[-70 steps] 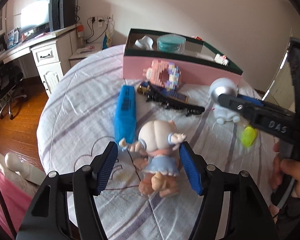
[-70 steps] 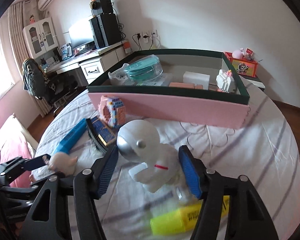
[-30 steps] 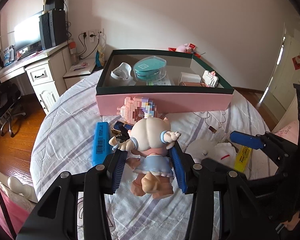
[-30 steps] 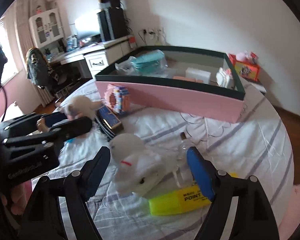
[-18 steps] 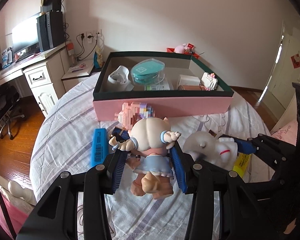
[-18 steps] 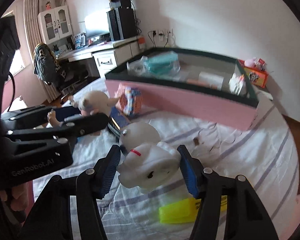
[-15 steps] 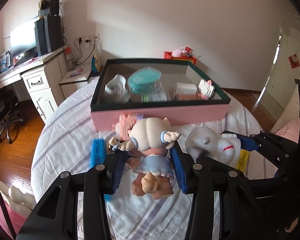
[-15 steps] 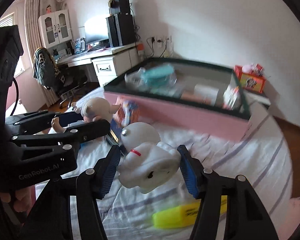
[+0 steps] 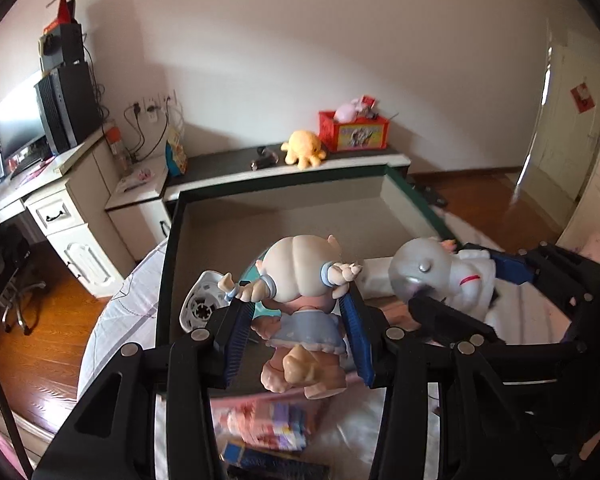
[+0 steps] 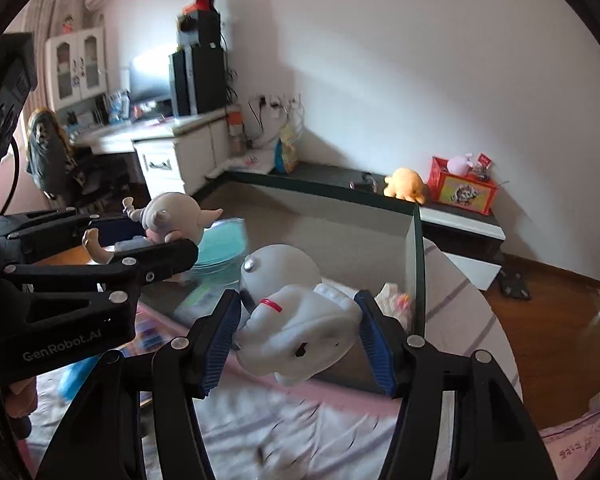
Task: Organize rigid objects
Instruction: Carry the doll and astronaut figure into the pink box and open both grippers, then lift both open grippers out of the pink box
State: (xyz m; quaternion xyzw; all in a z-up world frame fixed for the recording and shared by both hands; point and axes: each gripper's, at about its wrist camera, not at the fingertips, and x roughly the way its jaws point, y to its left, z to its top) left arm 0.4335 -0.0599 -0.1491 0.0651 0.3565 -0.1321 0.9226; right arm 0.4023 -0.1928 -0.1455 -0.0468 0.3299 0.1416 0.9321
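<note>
The doll (image 9: pixel 300 292) is held tight in the left tool (image 9: pixel 296 336) and the white toy dog (image 10: pixel 296 320) in the right tool (image 10: pixel 298 340), both above the box (image 9: pixel 168 248).

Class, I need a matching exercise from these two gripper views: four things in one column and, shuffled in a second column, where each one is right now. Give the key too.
Things
1. doll in the blue dress
2. white astronaut toy
3. orange plush octopus
4. teal round container

Places
A. on the dark shelf by the wall
B. gripped in the right gripper
C. lying inside the box
D. gripped in the left gripper

Pairs: 1-D, 2-B, 3-A, 4-C
</note>
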